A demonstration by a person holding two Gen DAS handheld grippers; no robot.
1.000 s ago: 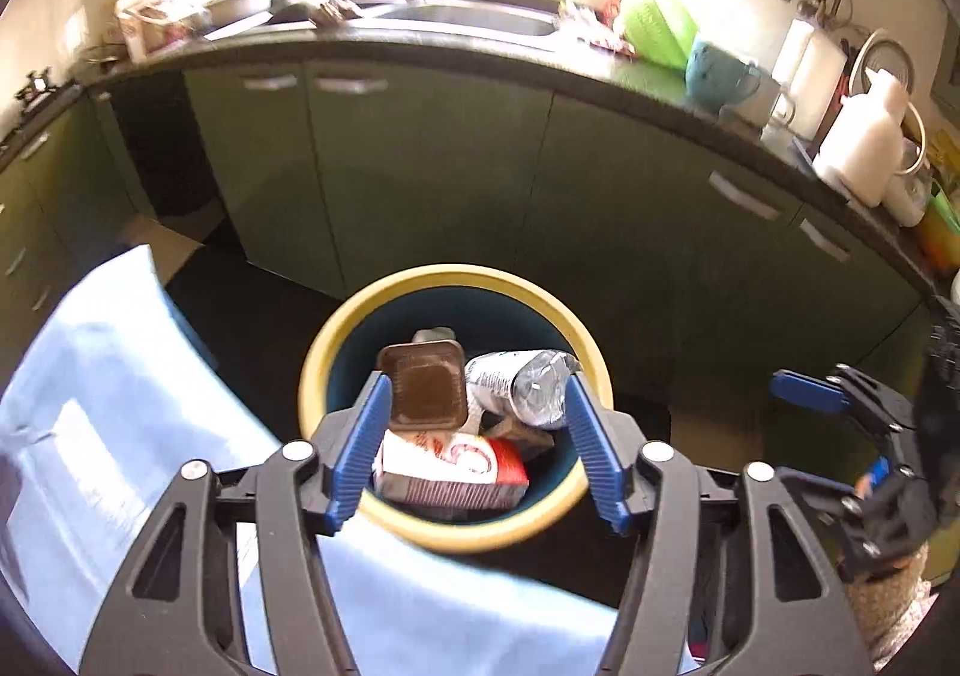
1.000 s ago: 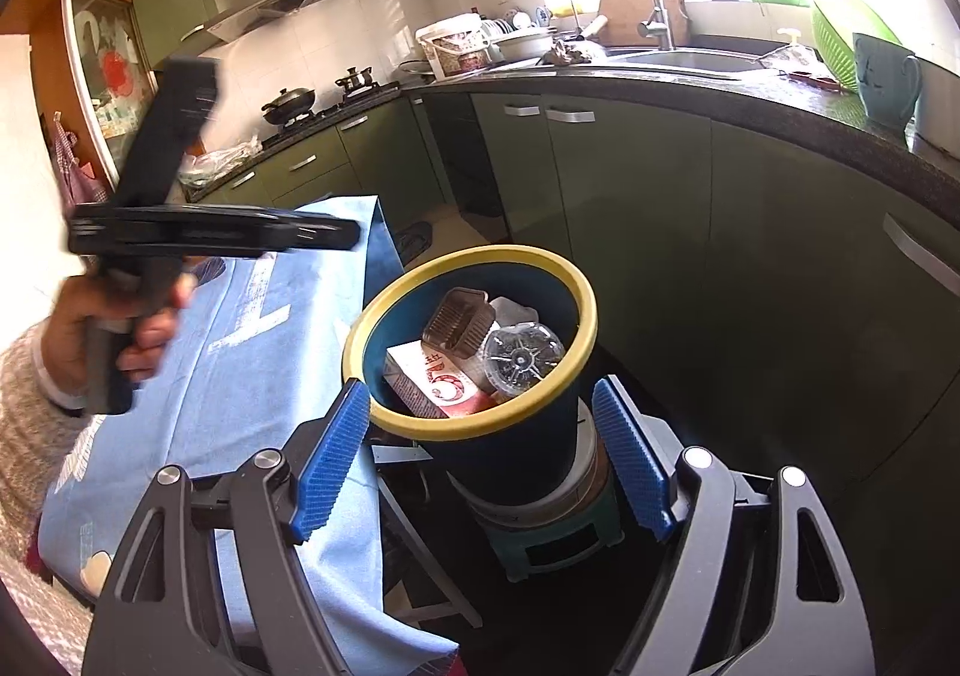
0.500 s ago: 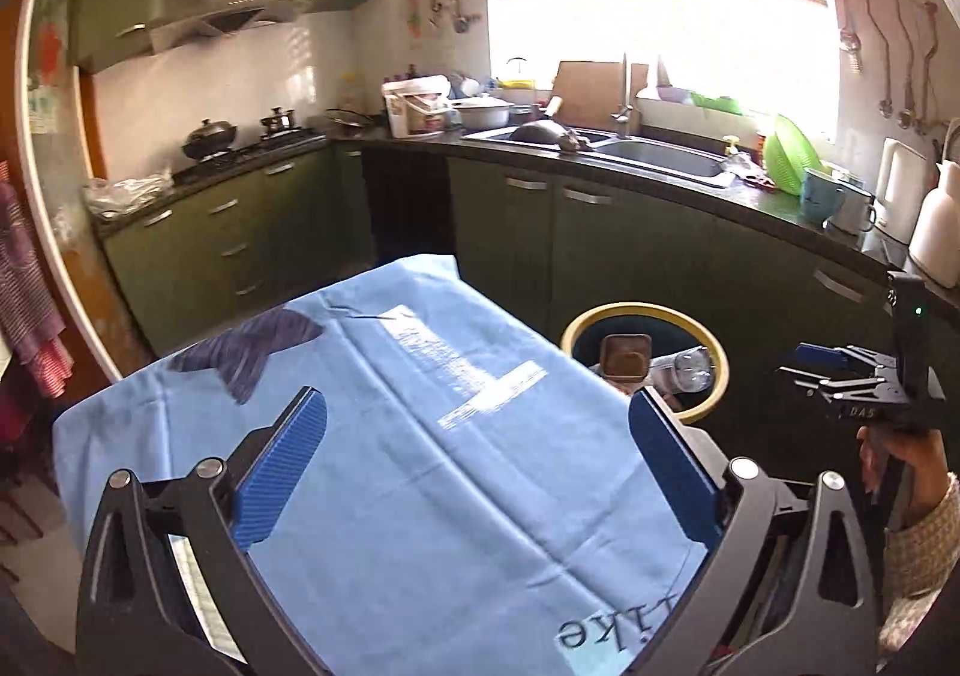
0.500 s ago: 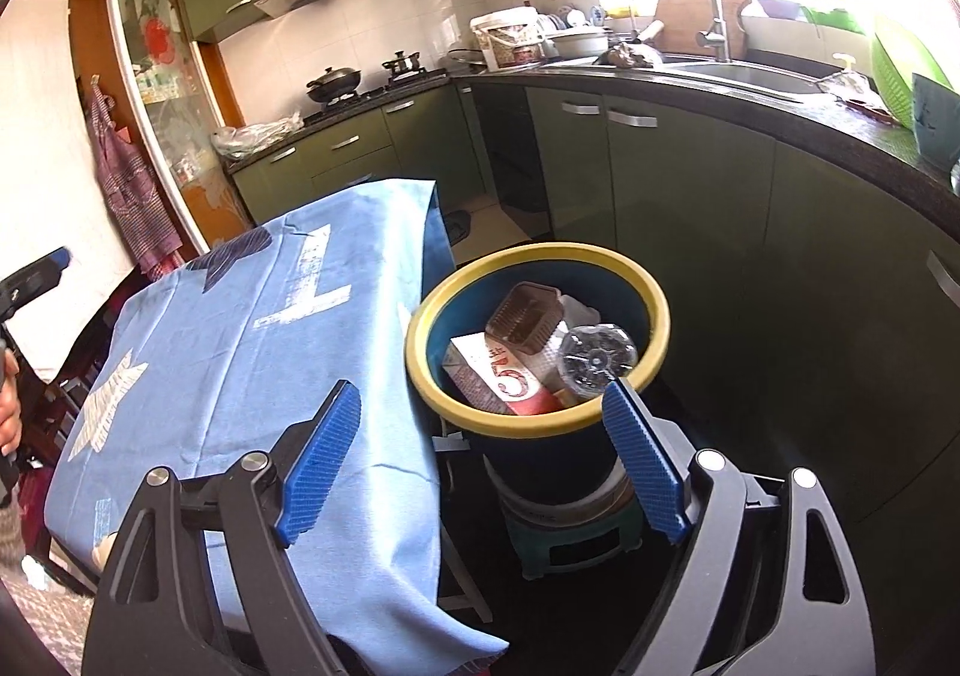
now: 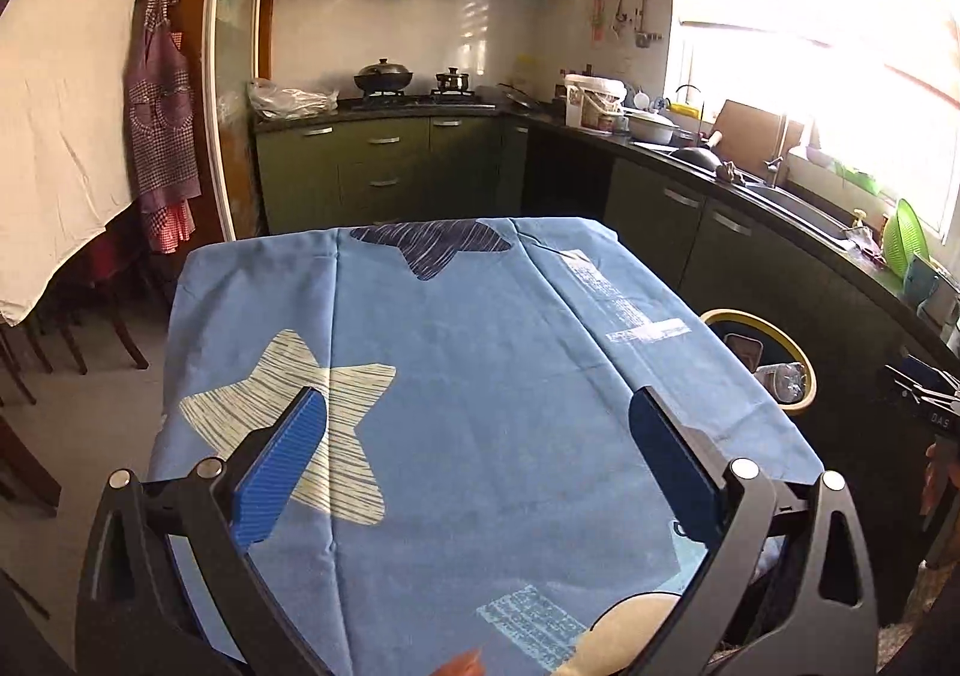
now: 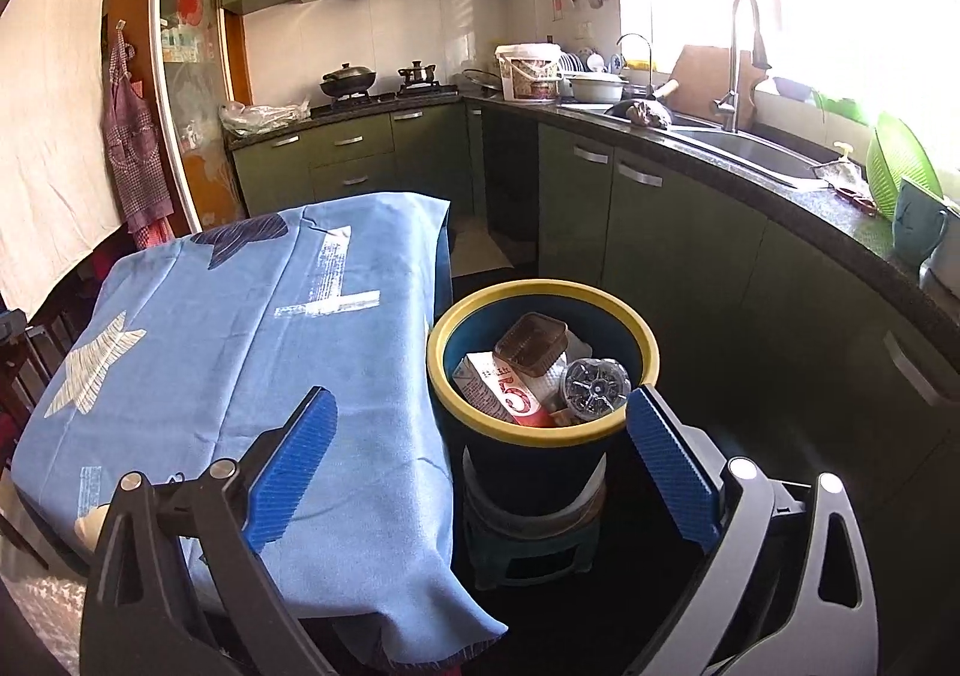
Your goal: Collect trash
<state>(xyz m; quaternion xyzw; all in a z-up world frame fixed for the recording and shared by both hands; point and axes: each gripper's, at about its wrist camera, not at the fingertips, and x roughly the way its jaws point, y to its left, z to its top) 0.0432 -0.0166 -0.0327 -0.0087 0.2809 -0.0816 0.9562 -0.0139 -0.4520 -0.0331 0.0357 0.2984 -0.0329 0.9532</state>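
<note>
A dark blue bin with a yellow rim (image 6: 543, 424) stands on a low stool beside the table. It holds a red and white carton (image 6: 498, 389), a brown plastic tray (image 6: 531, 343) and a crushed clear bottle (image 6: 594, 385). The bin also shows at the right in the left wrist view (image 5: 798, 406). My left gripper (image 5: 477, 463) is open and empty above the blue tablecloth (image 5: 480, 376). My right gripper (image 6: 480, 460) is open and empty, just in front of the bin, near its rim.
The tablecloth (image 6: 240, 328) covers the table left of the bin. Green cabinets and a dark counter (image 6: 780, 196) with a sink run along the right. A green stool (image 6: 534, 550) carries the bin. Chairs (image 5: 72, 316) stand at the far left.
My left gripper has swung away from over the bin to above the tablecloth, facing the stove wall. My right gripper has drawn back a little; the bin's contents are unchanged.
</note>
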